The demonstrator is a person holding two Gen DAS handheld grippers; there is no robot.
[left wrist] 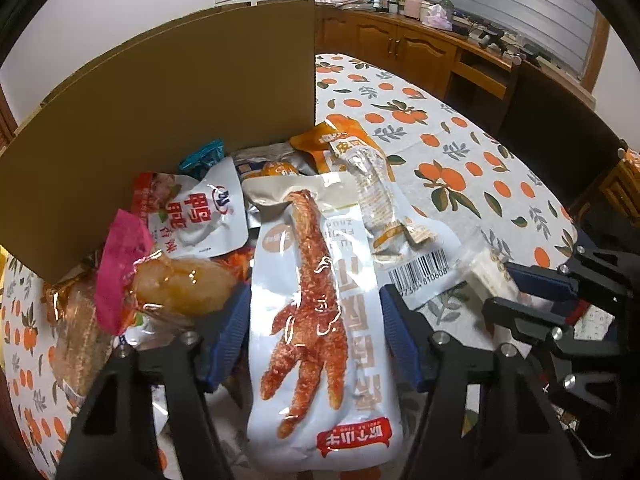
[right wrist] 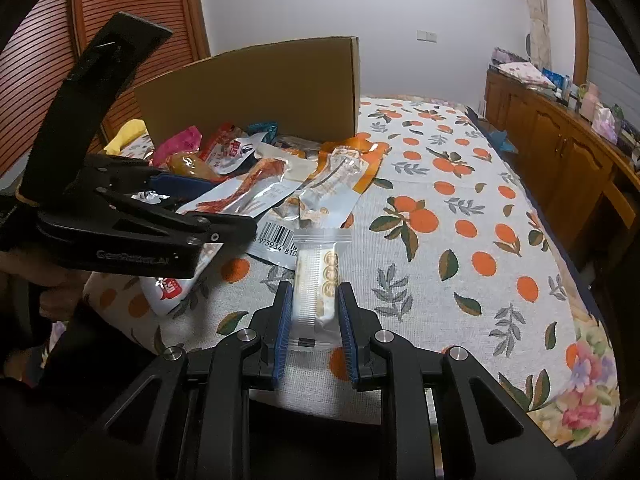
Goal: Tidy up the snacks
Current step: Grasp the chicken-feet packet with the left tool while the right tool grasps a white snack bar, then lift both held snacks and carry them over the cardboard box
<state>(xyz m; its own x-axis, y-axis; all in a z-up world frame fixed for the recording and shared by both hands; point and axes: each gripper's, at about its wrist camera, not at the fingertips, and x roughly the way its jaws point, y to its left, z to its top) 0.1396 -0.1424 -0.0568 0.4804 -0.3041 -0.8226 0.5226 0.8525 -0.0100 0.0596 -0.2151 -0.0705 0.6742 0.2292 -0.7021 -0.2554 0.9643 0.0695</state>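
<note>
While the left gripper (left wrist: pixel 312 320) straddles the long chicken-foot packet (left wrist: pixel 320 320), that packet runs straight ahead along the gripper's own pointing line, its red-labelled end nearest the person and its far end aimed at the cardboard box (left wrist: pixel 160 92). The blue pads (left wrist: pixel 230 328) sit on either side of the packet's width, so the grasp is across the short axis. From the wrist view the pads look right at the packet's edges, but I cannot tell whether they are pressing it or only bracketing it. The packet lies on the heap of snacks in front of the box, partly over a barcode packet (left wrist: pixel 420 276) to its right and beside a red-and-white duck packet (left wrist: pixel 200 212) and a pink-topped clear packet (left wrist: pixel 168 280) to its left.

The right gripper (right wrist: pixel 314 312) is pinched on a small clear-wrapped biscuit bar (right wrist: pixel 316 280), held near its close end. That bar also lies lengthways along its gripper, its free end pointing toward the snack heap and the box beyond. It hangs over the orange-patterned surface (right wrist: pixel 460 200).

By my judgement the left hand is the nearer one to the box; the chicken-foot packet's long axis already points into it, so a forward carry would do, though the slick, floppy bag may sag or slip from a grasp across its middle.
</note>
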